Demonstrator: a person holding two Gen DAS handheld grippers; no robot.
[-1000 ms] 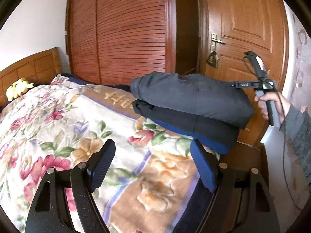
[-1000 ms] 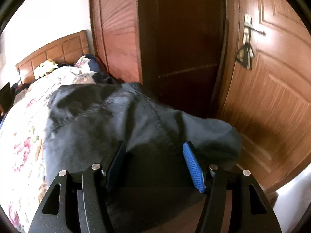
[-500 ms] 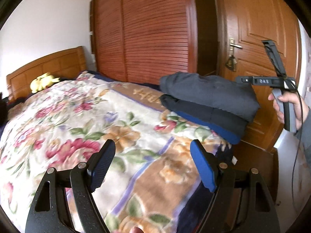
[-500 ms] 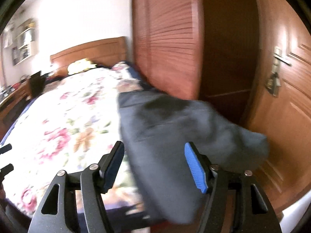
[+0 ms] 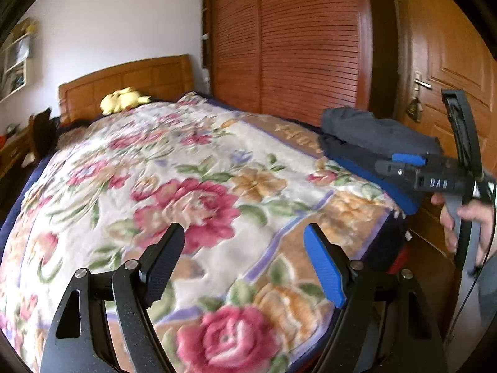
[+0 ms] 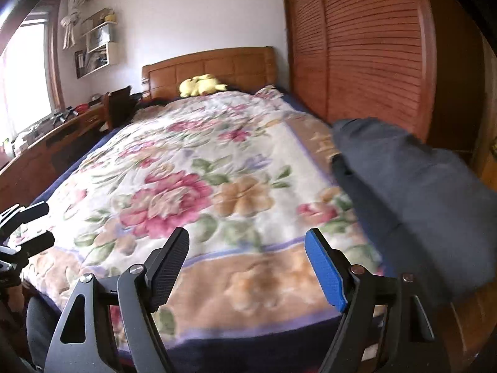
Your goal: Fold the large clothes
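A second ago the right gripper [image 6: 247, 269] hung over the folded dark clothes [image 6: 413, 192]; now it has drawn back, and that stack of two garments lies at three o'clock in its view, on the far corner of the floral blanket [image 6: 198, 174]. Its jaws are opening with nothing between them. The left gripper [image 5: 243, 264] gapes wide and empty above the blanket. One yellow plush toy [image 6: 200, 85] sits at twelve o'clock by the headboard [image 6: 214, 66].
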